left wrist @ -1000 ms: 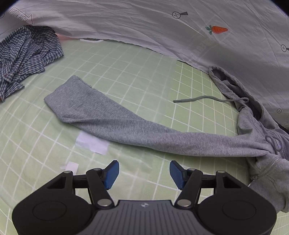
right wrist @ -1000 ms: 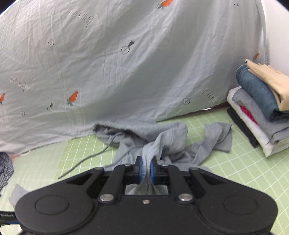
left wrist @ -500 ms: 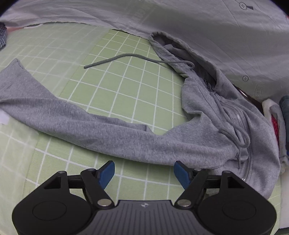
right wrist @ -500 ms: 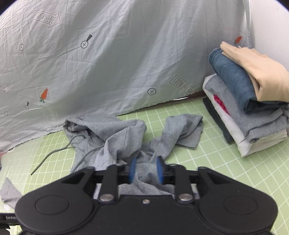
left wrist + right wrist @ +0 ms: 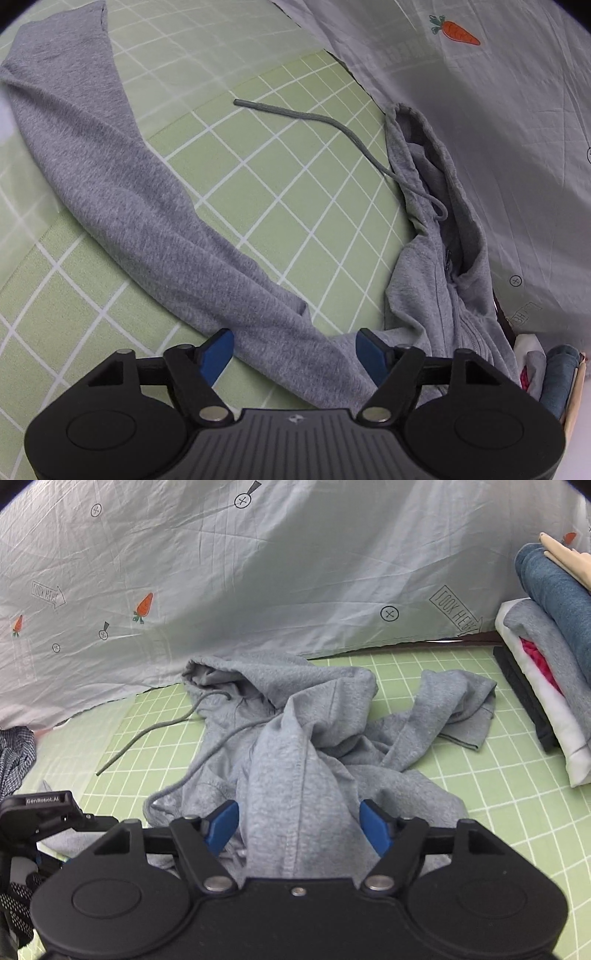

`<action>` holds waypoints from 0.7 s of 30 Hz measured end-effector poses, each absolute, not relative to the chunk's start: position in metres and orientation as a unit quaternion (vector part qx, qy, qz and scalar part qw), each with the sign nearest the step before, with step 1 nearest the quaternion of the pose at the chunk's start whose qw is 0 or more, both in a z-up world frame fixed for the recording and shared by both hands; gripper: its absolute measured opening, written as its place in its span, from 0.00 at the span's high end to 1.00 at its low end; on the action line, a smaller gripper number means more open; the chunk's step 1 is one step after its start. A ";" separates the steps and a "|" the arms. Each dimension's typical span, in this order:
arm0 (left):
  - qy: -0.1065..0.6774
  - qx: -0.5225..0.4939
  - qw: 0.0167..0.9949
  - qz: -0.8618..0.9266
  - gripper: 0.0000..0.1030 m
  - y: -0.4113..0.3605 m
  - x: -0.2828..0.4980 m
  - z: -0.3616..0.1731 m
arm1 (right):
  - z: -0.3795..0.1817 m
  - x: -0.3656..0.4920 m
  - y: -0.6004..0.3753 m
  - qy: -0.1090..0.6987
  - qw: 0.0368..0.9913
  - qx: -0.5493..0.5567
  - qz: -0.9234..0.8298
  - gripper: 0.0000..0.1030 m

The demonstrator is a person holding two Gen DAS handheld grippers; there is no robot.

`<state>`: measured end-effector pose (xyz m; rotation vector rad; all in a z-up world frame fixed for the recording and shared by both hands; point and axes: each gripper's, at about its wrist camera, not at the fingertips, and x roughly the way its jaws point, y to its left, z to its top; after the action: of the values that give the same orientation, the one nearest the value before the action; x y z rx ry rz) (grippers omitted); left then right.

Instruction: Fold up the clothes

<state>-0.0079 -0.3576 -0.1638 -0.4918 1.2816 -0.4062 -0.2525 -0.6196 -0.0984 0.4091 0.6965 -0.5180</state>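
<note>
Covering the bed, green grid mat (image 5: 288,192); both fingers spread, opening right, closing left.

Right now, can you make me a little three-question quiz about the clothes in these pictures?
1. True or false: the grey hoodie is already folded neatly.
2. What lies on top of the stack of folded clothes? A) something beige B) something green C) something black
3. Fill in: the right tongs stand open around a ridge of grey ____.

Key: 1 false, it lies crumpled on the green mat. 2 A. 3 fabric, the hoodie's.
</note>
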 end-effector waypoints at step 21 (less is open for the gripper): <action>0.442 -0.187 0.876 -0.055 0.93 -0.149 -0.005 -0.075 | -0.076 -0.270 -0.481 0.300 0.918 0.215 -0.148 0.95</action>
<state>-0.0047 -0.1492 -0.0751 -0.3906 0.9221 -0.1148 -0.2699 -0.4811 -0.0757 0.4428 0.6164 -0.3042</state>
